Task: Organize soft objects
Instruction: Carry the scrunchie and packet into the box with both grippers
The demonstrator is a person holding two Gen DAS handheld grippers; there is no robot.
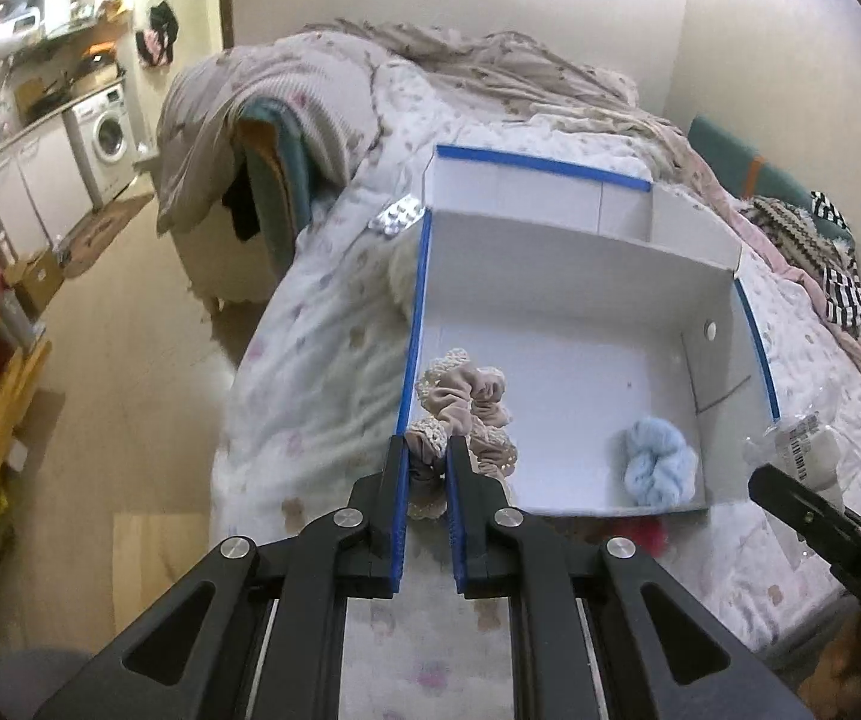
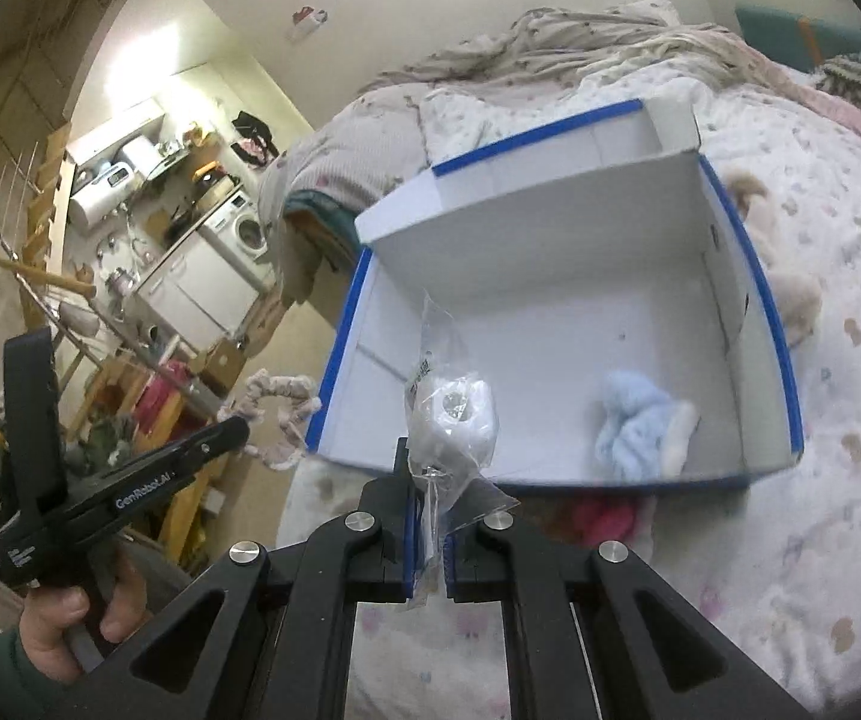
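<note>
A white box with blue rims [image 1: 574,276] lies open on the bed; in the right wrist view its floor [image 2: 580,360] shows. A light blue fluffy scrunchie [image 1: 658,462] lies inside it, also in the right wrist view [image 2: 640,426]. My left gripper [image 1: 427,450] is shut on a bunch of beige and lace scrunchies [image 1: 466,402], held over the box's near left rim; they also show in the right wrist view [image 2: 280,405]. My right gripper [image 2: 430,480] is shut on a clear plastic bag with a white soft item [image 2: 454,414], just before the box's near rim; the bag also shows in the left wrist view [image 1: 802,450].
A pill blister [image 1: 397,216] lies on the quilt left of the box. A red fluffy item [image 2: 604,519] lies before the box. A cream plush [image 2: 790,294] sits to its right. Rumpled blankets [image 1: 460,66] lie behind. Striped clothes [image 1: 838,276] are at the right.
</note>
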